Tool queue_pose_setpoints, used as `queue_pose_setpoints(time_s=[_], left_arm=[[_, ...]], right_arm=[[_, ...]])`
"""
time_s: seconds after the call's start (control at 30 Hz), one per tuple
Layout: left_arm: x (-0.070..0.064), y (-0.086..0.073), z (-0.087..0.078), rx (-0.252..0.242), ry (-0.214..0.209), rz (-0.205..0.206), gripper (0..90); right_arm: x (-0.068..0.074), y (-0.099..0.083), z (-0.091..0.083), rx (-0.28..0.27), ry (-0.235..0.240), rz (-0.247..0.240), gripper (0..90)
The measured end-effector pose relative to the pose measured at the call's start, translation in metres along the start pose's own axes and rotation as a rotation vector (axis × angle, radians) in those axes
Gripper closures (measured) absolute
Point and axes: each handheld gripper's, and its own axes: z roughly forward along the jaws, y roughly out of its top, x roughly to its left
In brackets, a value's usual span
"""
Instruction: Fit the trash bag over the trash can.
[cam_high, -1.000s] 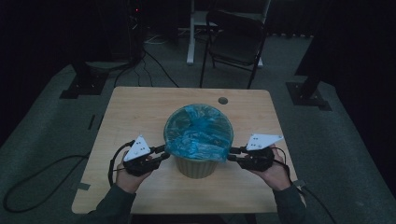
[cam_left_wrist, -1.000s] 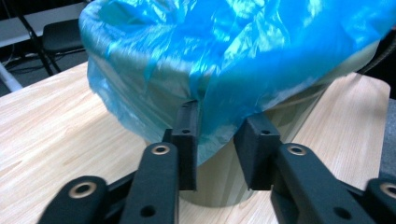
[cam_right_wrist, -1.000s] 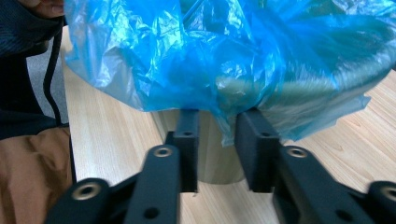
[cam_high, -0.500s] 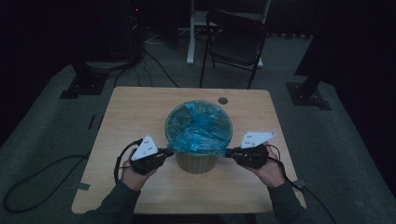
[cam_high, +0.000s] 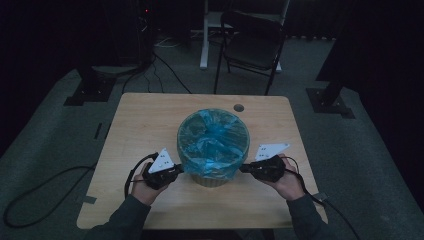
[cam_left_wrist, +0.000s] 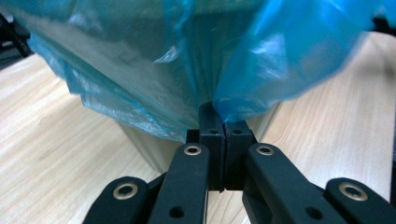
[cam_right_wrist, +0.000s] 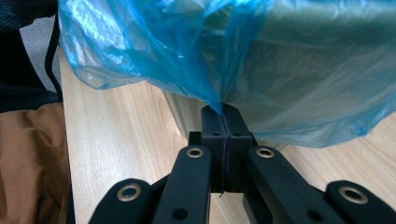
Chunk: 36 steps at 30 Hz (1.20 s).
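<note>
While the bin sat near the table's front edge, the left gripper and right gripper each pinched the blue bag's overhang on opposite sides, both jaws clamped tight.

The bin liner is thin blue plastic film, translucent, crinkled and glossy where light catches it. The waste bin under it looks smooth, matt and beige. The table is pale wood-grain with a satin finish. Each tool is matt black plastic with brassy metal rivets.
</note>
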Motion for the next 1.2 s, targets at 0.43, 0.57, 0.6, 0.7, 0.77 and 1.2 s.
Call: queue_pose_setpoints(time_s=[0.43,0.57,0.6,0.7,0.77,1.2], left_arm=[[0.021,-0.015,0.001,0.001,-0.027,-0.106,89.3],[0.024,-0.018,-0.002,-0.003,-0.022,-0.120,89.3],[0.026,-0.020,-0.003,-0.002,-0.026,-0.135,89.3],[0.030,-0.023,-0.004,-0.005,-0.029,-0.162,88.8],[0.032,-0.024,-0.006,-0.006,-0.026,-0.177,88.1],[0.040,-0.034,-0.025,-0.029,-0.051,-0.225,70.0]], right_arm=[[-0.011,-0.012,0.003,0.042,-0.023,0.042,90.0],[-0.013,-0.014,0.001,0.042,-0.028,0.052,90.0],[-0.015,-0.016,0.000,0.043,-0.031,0.060,90.0],[-0.016,-0.017,0.000,0.047,-0.032,0.062,90.0],[-0.016,-0.018,0.000,0.050,-0.032,0.064,90.0],[-0.016,-0.019,-0.002,0.048,-0.029,0.063,89.9]])
